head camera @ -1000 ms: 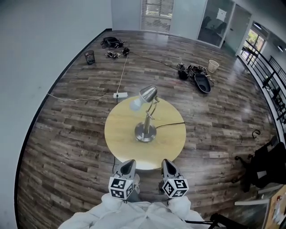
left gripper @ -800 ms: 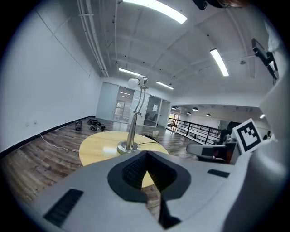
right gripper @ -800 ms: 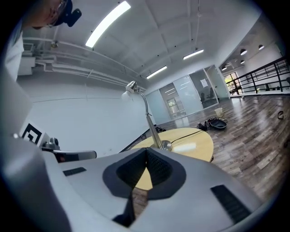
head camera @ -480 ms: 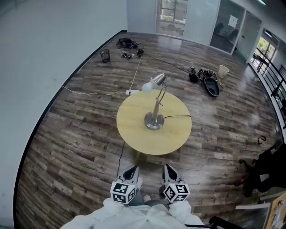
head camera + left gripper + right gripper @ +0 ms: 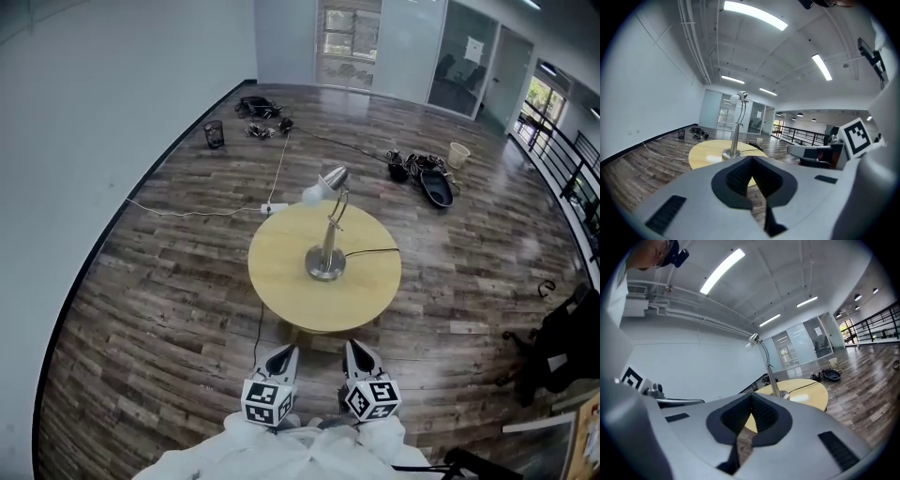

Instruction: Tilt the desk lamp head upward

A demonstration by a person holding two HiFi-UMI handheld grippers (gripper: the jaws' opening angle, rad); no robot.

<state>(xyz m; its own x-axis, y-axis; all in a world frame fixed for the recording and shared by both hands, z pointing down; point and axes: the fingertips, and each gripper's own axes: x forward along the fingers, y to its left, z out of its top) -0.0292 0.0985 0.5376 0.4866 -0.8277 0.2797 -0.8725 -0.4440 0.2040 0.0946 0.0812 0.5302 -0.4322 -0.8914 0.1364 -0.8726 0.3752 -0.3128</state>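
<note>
A silver desk lamp stands upright near the middle of a round wooden table. Its head with a white bulb leans toward the far left; its cord trails off the table's right side. The lamp also shows in the left gripper view as a thin stem and in the right gripper view. My left gripper and right gripper hover side by side in front of the table's near edge, both shut and empty, well short of the lamp.
A white power strip and cable lie on the wood floor behind the table. A dark cup, tangled gear and bags sit farther back. A black chair stands at the right.
The view has pulled back from the table: the lamp and table look smaller and farther away. Both grippers stay shut close to the body.
</note>
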